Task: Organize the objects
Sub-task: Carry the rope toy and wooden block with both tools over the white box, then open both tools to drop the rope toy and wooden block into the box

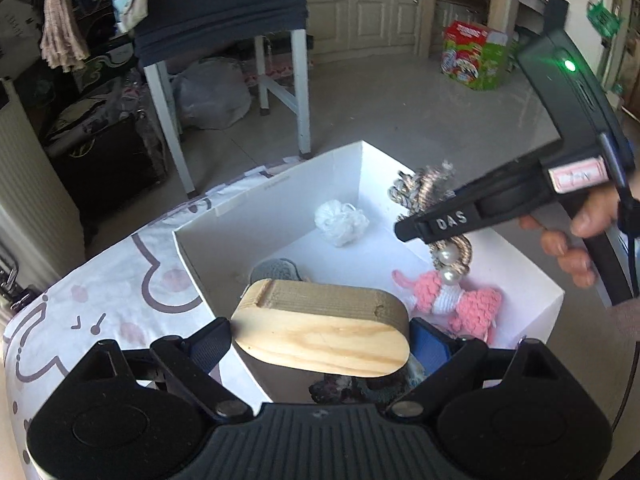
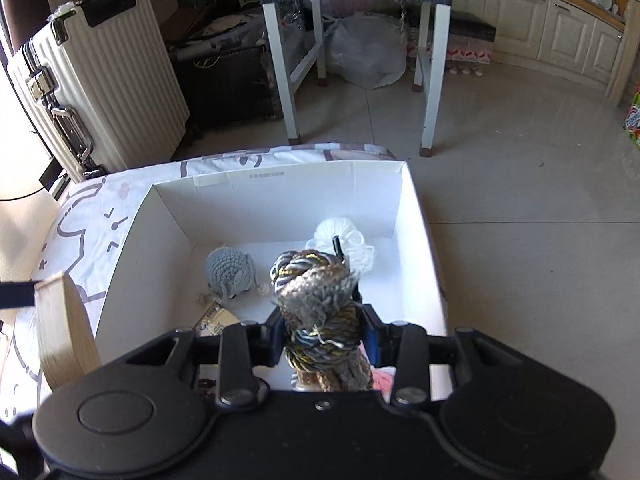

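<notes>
A white cardboard box [image 1: 276,196] sits on a patterned cloth. My left gripper [image 1: 320,340] is shut on an oval wooden block [image 1: 320,328] held over the box's near left edge; that block [image 2: 64,328] shows at the left of the right wrist view. My right gripper [image 2: 322,336] is shut on a braided rope bundle [image 2: 320,300] with pearls, above the box [image 2: 416,216]. In the left wrist view the right gripper [image 1: 436,224] hangs over the box with the rope [image 1: 424,188]. Inside lie a white pom-pom [image 1: 340,218], a pink crochet toy [image 1: 452,300] and a grey crochet mouse [image 2: 230,270].
The cloth [image 1: 100,308] covers the surface under the box. Beyond it stand a white-legged stool [image 2: 352,60], a cream suitcase [image 2: 92,80], a plastic bag [image 1: 212,96] and a colourful carton [image 1: 476,56] on the tiled floor.
</notes>
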